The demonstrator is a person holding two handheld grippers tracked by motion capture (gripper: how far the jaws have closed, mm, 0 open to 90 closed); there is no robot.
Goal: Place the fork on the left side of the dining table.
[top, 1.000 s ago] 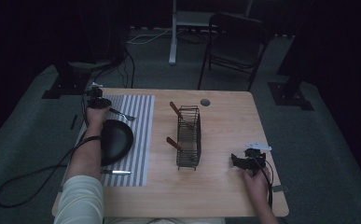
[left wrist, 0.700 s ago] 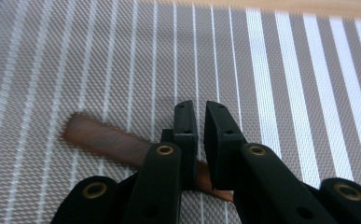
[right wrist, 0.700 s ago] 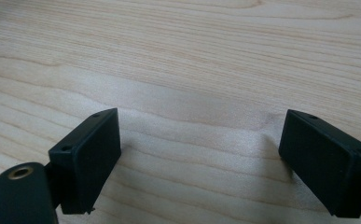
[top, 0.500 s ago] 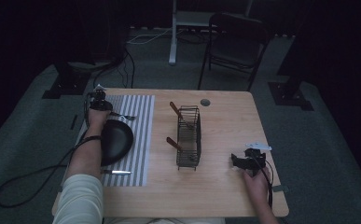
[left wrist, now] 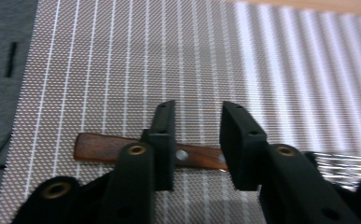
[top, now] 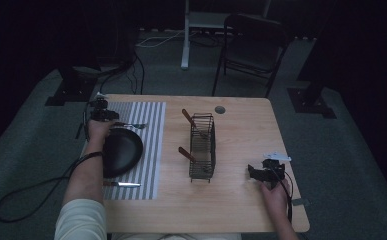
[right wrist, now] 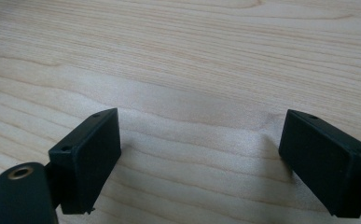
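A fork (top: 131, 125) with a brown wooden handle (left wrist: 99, 147) lies on the striped placemat (top: 153, 112), just beyond a black plate (top: 122, 150). My left gripper (top: 101, 111) hovers low over that handle at the mat's far left corner. In the left gripper view it (left wrist: 194, 109) stands open, the handle running crosswise beneath both jaws. My right gripper (top: 261, 172) rests near the table's right front. In the right gripper view it (right wrist: 201, 121) is wide open over bare wood, with nothing between the jaws.
A black wire basket (top: 202, 146) stands mid-table with two wooden-handled utensils sticking out. A knife (top: 123, 184) lies on the mat in front of the plate. A round grommet (top: 220, 109) marks the table's far edge. A chair (top: 251, 40) stands behind the table.
The left gripper has dropped slightly closer to the fork handle. The right gripper has stayed where it was.
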